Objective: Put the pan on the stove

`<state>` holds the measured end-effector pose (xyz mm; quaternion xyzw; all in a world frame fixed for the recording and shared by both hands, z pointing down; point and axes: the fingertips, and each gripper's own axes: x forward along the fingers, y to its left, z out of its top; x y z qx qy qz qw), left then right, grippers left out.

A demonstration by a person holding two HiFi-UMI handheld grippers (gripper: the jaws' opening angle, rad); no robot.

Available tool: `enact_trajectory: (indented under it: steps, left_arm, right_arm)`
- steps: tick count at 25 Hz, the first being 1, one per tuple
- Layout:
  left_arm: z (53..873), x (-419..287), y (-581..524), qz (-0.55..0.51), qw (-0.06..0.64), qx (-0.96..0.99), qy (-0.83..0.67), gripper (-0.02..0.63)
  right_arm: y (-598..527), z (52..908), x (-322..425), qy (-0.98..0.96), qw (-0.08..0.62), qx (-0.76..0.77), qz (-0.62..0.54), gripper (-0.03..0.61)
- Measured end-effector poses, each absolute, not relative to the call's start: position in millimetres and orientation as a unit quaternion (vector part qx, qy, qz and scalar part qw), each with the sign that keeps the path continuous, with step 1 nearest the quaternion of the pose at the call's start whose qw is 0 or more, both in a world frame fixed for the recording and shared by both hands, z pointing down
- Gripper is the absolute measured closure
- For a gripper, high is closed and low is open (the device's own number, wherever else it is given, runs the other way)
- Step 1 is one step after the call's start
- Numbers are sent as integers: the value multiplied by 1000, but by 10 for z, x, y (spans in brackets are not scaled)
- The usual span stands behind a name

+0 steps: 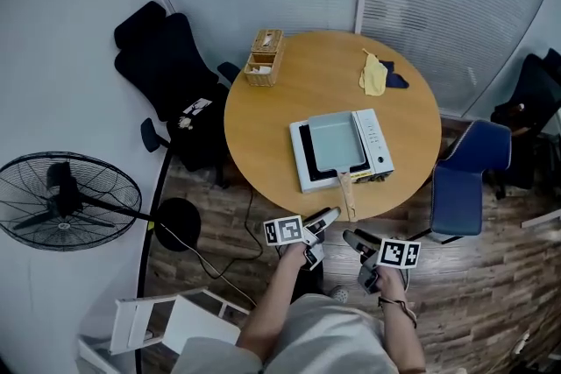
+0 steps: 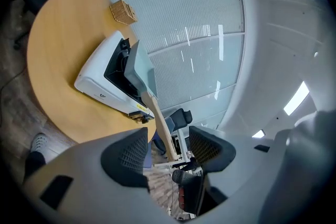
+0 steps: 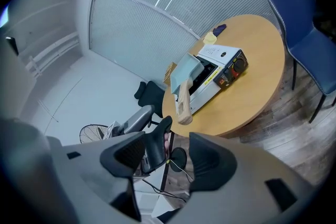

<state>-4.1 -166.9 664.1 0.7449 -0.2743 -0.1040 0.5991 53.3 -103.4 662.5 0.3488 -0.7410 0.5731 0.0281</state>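
A square pale-green pan (image 1: 334, 142) rests on the white portable stove (image 1: 379, 141) on the round wooden table (image 1: 263, 114). Its wooden handle (image 1: 348, 194) sticks out toward the table's front edge. Both grippers hang below that edge, off the table. The left gripper (image 1: 328, 218) is open and holds nothing; the pan's handle (image 2: 160, 128) shows beyond its jaws. The right gripper (image 1: 354, 238) is open and holds nothing too, with the pan (image 3: 183, 76) and stove (image 3: 216, 72) farther ahead.
A wicker box (image 1: 264, 57) stands at the table's back left, a yellow cloth (image 1: 374, 74) at the back right. A blue chair (image 1: 468, 172) is on the right, black chairs (image 1: 171, 83) on the left, a floor fan (image 1: 66, 200) farther left.
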Motion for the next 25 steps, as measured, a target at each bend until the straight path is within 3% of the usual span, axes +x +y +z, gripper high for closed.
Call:
enact_trajectory:
  steps: [10,14,19,25]
  left_arm:
    - [6478,-77,-1127,-128,585,742,-302,369]
    - [6486,-57,-959,-117,574,748,-312,418]
    - [6479,-94,-799,-88,541,761,-346,529]
    - [6462,-55,-539,-19,480,796,-369,583]
  right_arm:
    - [-588,6535,469,-761,40,345,548,342]
    - [-468,6490,492,-769,44,349,534,407]
    - [-347,6468,543,-779,62,359,511,503]
    - [-266,6477,586,-799,104,390,447,545]
